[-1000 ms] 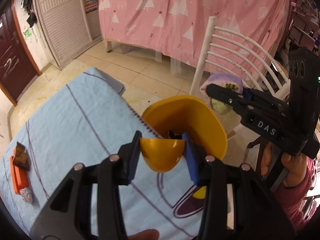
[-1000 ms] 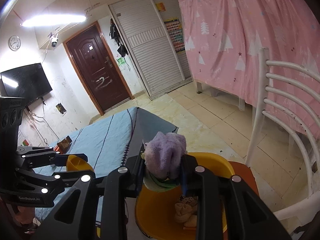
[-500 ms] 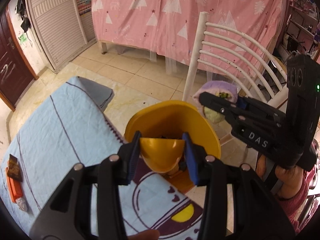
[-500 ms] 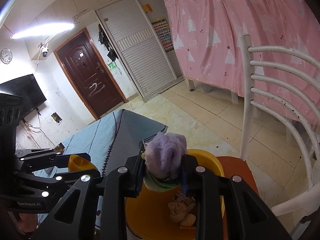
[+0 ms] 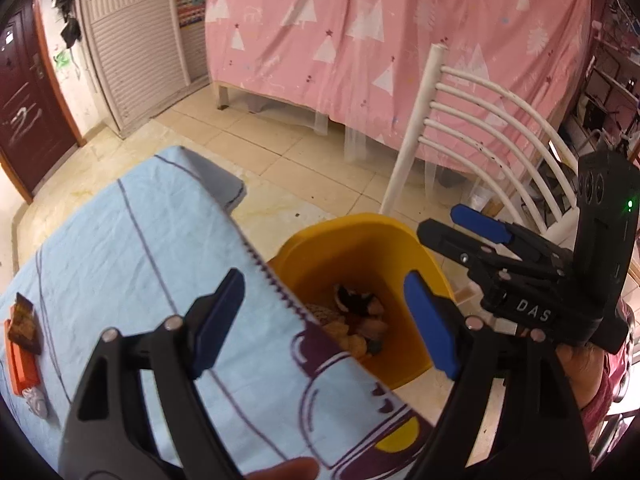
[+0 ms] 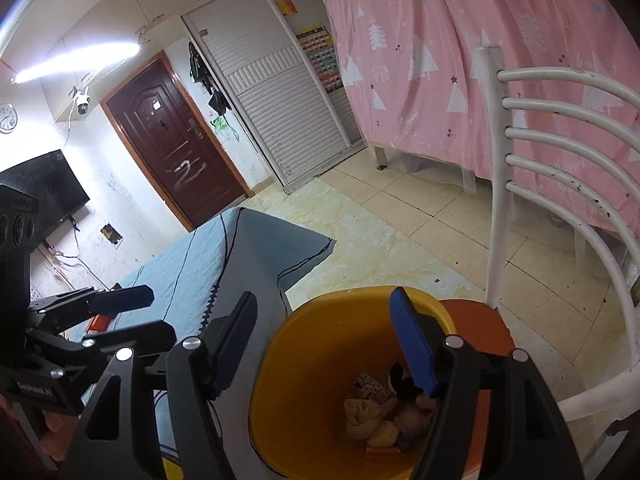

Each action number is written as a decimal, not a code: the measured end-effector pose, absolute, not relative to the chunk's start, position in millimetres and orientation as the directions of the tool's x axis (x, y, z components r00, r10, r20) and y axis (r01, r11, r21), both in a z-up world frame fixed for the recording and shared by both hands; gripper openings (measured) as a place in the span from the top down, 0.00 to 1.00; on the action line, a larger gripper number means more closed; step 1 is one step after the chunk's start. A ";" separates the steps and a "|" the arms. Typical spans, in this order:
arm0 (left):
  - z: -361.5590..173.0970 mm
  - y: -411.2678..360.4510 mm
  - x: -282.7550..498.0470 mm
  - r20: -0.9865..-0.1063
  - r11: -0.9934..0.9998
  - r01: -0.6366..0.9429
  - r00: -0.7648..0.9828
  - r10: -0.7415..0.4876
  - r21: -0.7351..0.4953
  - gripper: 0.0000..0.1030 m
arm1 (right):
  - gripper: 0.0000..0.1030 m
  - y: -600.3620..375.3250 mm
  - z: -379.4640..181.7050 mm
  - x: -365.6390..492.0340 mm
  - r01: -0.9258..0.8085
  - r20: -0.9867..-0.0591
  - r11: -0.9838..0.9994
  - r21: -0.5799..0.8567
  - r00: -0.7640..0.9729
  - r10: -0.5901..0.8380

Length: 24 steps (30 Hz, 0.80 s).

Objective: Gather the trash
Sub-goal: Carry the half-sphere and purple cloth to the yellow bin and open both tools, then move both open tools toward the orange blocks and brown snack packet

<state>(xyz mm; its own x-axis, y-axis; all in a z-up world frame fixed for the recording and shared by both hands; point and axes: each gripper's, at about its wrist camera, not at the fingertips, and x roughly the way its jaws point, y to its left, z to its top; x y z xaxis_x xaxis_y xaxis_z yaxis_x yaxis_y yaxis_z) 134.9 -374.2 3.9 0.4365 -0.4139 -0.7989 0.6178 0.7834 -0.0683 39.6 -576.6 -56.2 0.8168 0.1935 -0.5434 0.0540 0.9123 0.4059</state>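
The yellow bin [image 6: 320,344] holds crumpled trash [image 6: 384,412]. Above it, the left gripper [image 5: 324,316] and right gripper [image 6: 324,344] are opening their jaws, both wide and empty.

My left wrist camera looks steeply down along my left tool [image 5: 324,328], close over the bench [image 5: 120,248] edge and into the yellow bin [image 5: 360,248]. My right wrist camera tilts less, looking past my right tool [image 6: 324,340] into the same bin [image 6: 320,360] from nearby. Both views share the bin, white chair [image 5: 460,120] [image 6: 560,168], pink curtain [image 5: 400,40] [image 6: 480,40], and each other's tool.
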 end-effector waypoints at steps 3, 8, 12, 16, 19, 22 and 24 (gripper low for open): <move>7.1 -361.3 139.3 -0.792 0.798 0.597 0.451 -0.411 -0.074 0.24 | 0.39 -566.1 -52.5 44.8 0.041 -0.553 0.921 0.388 0.810 0.197; 15.1 -333.5 147.9 -0.777 0.833 0.544 0.484 -0.404 -0.094 0.23 | 0.39 -545.4 -43.3 51.9 0.016 -0.559 0.933 0.359 0.804 0.202; 20.8 -306.7 154.4 -0.764 0.860 0.498 0.512 -0.392 -0.108 0.21 | 0.39 -527.1 -33.0 58.1 -0.012 -0.557 0.939 0.344 0.802 0.215; 24.6 -279.5 160.9 -0.757 0.878 0.462 0.530 -0.383 -0.120 0.21 | 0.38 -503.5 -24.4 66.2 -0.047 -0.559 0.944 0.326 0.796 0.233; 27.7 -256.2 164.5 -0.748 0.893 0.433 0.551 -0.371 -0.124 0.21 | 0.35 -485.0 -19.0 74.0 -0.075 -0.562 0.946 0.315 0.789 0.250; 30.9 -239.4 165.5 -0.741 0.903 0.411 0.566 -0.362 -0.127 0.21 | 0.34 -465.2 -14.7 82.5 -0.108 -0.568 0.948 0.301 0.778 0.269; 32.1 -225.6 166.8 -0.736 0.912 0.391 0.579 -0.350 -0.126 0.20 | 0.34 -454.0 -12.8 86.7 -0.126 -0.572 0.949 0.290 0.772 0.278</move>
<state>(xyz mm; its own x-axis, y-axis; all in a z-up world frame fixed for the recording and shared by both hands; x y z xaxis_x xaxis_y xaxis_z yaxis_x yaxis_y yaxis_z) 166.8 -225.6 32.1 0.5788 -0.3501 -0.7365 0.3908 0.9118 -0.1263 86.7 -454.0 -12.8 0.7719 0.2779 -0.5718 -0.1263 0.9485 0.2905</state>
